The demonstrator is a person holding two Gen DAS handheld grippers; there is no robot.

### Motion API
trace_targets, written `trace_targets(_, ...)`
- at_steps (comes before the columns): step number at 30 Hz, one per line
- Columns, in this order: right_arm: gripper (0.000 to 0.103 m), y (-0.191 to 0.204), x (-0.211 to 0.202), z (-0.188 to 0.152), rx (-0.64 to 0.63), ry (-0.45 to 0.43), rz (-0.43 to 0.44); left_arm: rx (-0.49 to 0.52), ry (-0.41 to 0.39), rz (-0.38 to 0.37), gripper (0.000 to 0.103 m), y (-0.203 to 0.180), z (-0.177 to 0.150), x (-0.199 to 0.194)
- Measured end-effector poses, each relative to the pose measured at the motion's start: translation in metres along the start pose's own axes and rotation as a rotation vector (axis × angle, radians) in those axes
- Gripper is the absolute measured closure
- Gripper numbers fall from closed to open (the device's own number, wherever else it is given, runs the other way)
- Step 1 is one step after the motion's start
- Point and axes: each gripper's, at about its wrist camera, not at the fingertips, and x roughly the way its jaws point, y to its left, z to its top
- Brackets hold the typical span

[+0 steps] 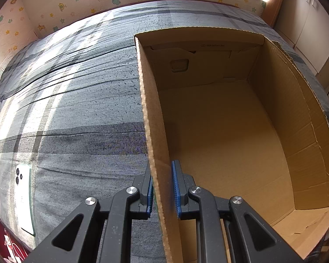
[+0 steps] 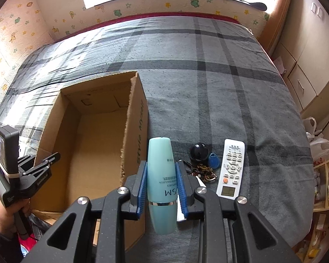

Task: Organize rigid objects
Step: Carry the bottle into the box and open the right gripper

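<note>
One box (image 2: 94, 144) stands on the bed (image 2: 208, 76). The left gripper (image 1: 162, 188) is clamped on the box's left wall. The right gripper (image 2: 161, 188) grips one bottle (image 2: 162, 182) just right of the box. Farther right lie one remote (image 2: 231, 167), one key bunch (image 2: 205, 171) and one blue fob (image 2: 213, 160).
</note>
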Motion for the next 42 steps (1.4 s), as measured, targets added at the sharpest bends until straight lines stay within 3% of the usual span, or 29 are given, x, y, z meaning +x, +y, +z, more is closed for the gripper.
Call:
trace_targets(19, 0.077, 0.095, 0.042, 0.030, -0.139, 0.040, 0.065, 0.002, 0.003, 0.005, 0.087, 0.000, 0.002, -0.001)
trace_targets(36, 0.076, 0.141, 0.124, 0.044, -0.157, 0.173, 0.124, 0.001, 0.005, 0.016, 0.086, -0.004, 0.001, -0.003)
trace_targets(42, 0.076, 0.148, 0.148, 0.043, -0.160, 0.206, 0.108, -0.002, 0.005, 0.014, 0.086, -0.003, 0.001, -0.003)
